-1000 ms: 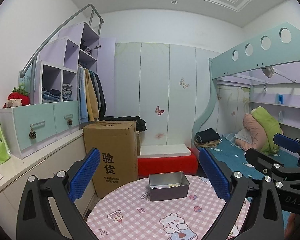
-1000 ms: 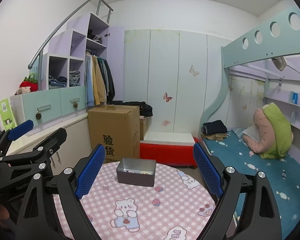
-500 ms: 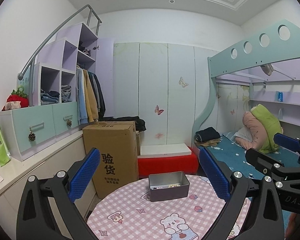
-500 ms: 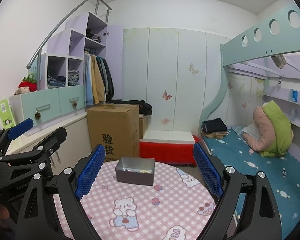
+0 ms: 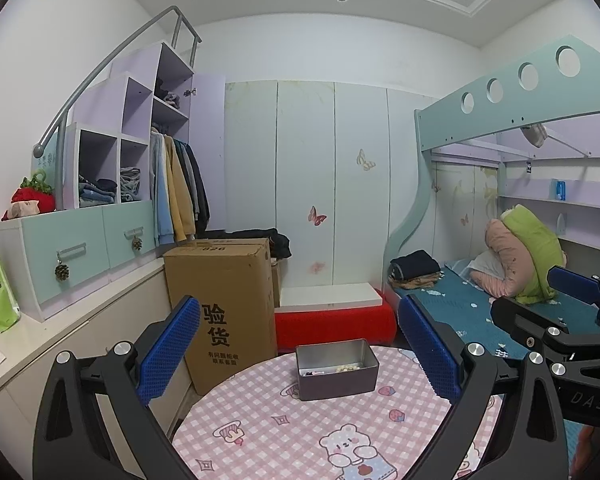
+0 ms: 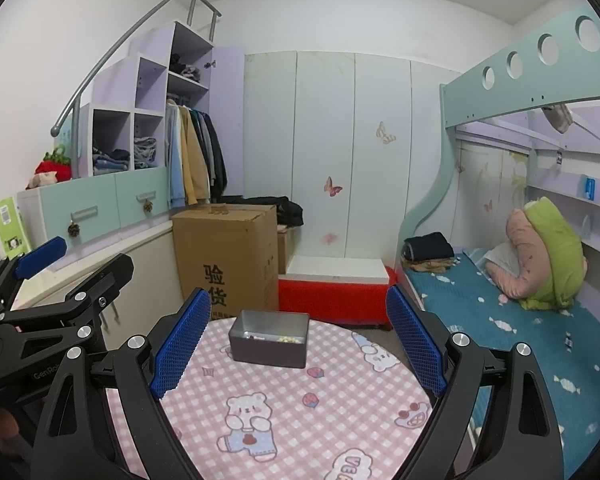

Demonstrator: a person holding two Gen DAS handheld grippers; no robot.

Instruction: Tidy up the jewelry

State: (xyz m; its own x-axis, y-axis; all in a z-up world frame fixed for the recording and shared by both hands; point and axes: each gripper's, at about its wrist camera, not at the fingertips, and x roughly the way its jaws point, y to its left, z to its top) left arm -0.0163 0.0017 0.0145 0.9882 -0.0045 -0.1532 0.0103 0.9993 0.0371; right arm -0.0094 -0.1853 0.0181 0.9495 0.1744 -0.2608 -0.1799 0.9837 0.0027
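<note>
A grey metal tin (image 5: 337, 369) stands at the far side of a round table with a pink checked cloth (image 5: 284, 432). Small pale beads and a dark piece of jewelry lie inside it. It also shows in the right wrist view (image 6: 269, 338). My left gripper (image 5: 300, 350) is open and empty, held above the table short of the tin. My right gripper (image 6: 299, 338) is open and empty too, to the right of the left one. The left gripper also shows at the left edge of the right wrist view (image 6: 56, 292).
A cardboard box (image 5: 224, 300) stands behind the table on the left. A red bench with a white top (image 5: 334, 316) is behind the tin. A bunk bed with blue bedding (image 6: 512, 320) is on the right. A low counter with drawers (image 5: 52, 320) runs along the left.
Both grippers have tilted slightly, so the tin and table sit a little lower in the views. Nothing on the table has moved.
</note>
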